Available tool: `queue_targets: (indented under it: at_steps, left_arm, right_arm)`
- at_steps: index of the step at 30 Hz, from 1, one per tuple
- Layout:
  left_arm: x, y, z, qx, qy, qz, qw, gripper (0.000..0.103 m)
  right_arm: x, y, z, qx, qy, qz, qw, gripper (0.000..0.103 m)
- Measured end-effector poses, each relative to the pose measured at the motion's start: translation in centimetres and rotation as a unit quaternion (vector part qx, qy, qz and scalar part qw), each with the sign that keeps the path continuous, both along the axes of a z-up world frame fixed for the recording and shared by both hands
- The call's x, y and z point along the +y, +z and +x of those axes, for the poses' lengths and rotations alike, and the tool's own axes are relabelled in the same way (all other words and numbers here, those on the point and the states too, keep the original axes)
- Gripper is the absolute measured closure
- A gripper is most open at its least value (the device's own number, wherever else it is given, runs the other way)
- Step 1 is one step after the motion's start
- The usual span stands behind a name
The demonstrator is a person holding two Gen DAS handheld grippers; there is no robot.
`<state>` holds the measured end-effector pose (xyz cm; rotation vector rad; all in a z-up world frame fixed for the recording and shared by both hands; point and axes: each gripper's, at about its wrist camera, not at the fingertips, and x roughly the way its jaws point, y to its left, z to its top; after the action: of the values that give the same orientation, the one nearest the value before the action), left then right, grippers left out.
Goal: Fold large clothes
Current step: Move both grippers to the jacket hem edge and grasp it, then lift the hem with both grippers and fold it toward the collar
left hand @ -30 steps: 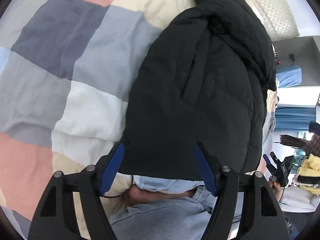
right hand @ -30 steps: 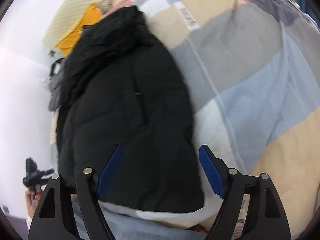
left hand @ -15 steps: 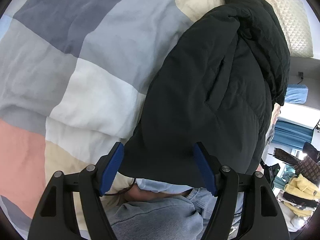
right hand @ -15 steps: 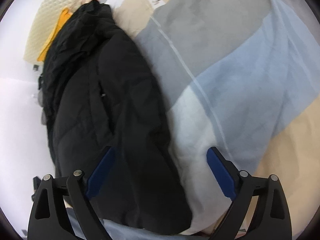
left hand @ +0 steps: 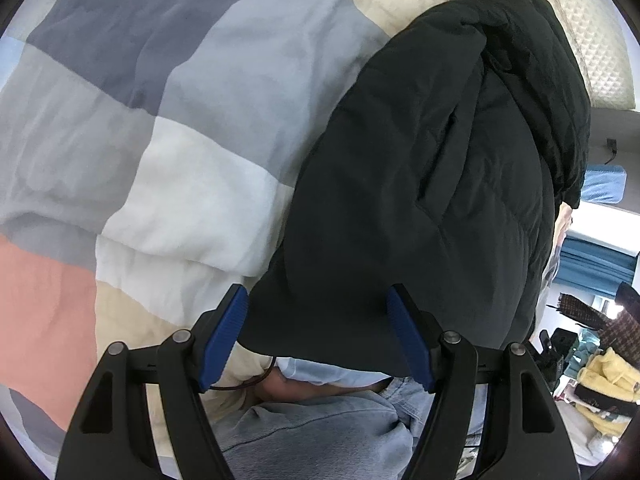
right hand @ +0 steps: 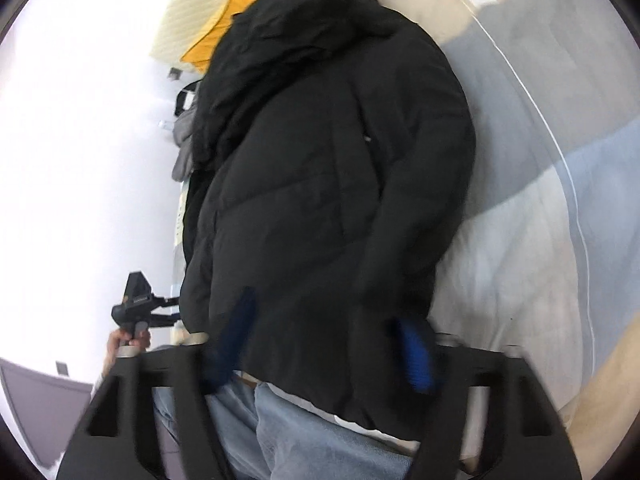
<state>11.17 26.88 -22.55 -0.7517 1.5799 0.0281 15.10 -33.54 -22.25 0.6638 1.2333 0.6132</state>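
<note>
Checked duvet [left hand: 192, 168] under black jacket [left hand: 432, 208]

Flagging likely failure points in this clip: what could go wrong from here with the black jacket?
Both hand-held grippers are open over the black puffer jacket, left and right. Its thick hem may slip from a shallow pinch. A deep pinch could catch the patchwork duvet underneath. The right wrist view is blurred, so aim may suffer.

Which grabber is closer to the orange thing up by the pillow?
Probably right. The right gripper sits over the black puffer jacket's hem, facing the orange cloth beyond its collar. The left gripper faces the same hem; no orange visible.
</note>
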Motion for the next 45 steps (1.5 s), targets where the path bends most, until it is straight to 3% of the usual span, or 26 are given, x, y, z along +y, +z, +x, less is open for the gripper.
queue_targets:
  at_steps: [1, 3, 9, 13, 17, 18, 23, 26, 29, 39, 45]
  left_arm:
    - [-0.5, 0.0, 0.2, -0.002, -0.002, -0.002, 1.0, 0.031]
    - [-1.6, -0.3, 0.8, 0.0, -0.014, -0.01, 0.9999, 0.031]
    - [-1.6, -0.7, 1.1, 0.002, -0.022, -0.014, 0.9997, 0.031]
    - [-1.1, -0.6, 1.7, -0.014, -0.04, 0.005, 0.9991, 0.031]
    - [-1.6, -3.1, 2.2, 0.007, -0.058, -0.061, 0.9965, 0.031]
    - [-1.6, -3.2, 2.3, 0.005, -0.061, -0.063, 0.9961, 0.031]
    - [-1.3, -3.4, 2.8, -0.012, -0.054, -0.08, 0.9953, 0.031]
    - [-1.0, -3.6, 3.3, -0.025, -0.056, -0.064, 0.9961, 0.031]
    - [-1.4, -4.0, 3.9, -0.034, -0.071, -0.077, 0.9939, 0.031]
    - [-4.8, -3.3, 5.1, -0.055, -0.16, -0.09, 0.9815, 0.031]
    - [-7.0, -3.1, 6.4, -0.058, -0.17, -0.077, 0.9808, 0.048]
  right_arm:
    - [0.1, 0.3, -0.2, -0.007, 0.002, -0.01, 1.0, 0.069]
    - [0.1, 0.3, -0.1, -0.009, 0.004, -0.021, 1.0, 0.075]
    - [-0.1, -0.8, 0.4, 0.017, 0.002, -0.037, 0.999, 0.075]
    - [-0.5, -1.1, 0.3, 0.03, -0.003, -0.044, 0.999, 0.073]
    - [-0.1, -1.4, 0.6, 0.041, -0.005, -0.056, 0.998, 0.073]
    - [0.0, -1.5, 0.6, 0.044, -0.006, -0.059, 0.997, 0.073]
    - [-0.1, -2.0, 0.7, 0.063, -0.02, -0.067, 0.996, 0.064]
    - [-0.2, -2.4, 0.7, 0.072, -0.021, -0.072, 0.995, 0.061]
    - [0.0, -2.7, 0.8, 0.08, -0.015, -0.08, 0.993, 0.047]
    - [1.6, -2.5, 1.0, 0.052, 0.013, -0.121, 0.991, 0.042]
    - [2.7, -2.1, 0.8, 0.028, 0.022, -0.148, 0.988, 0.042]
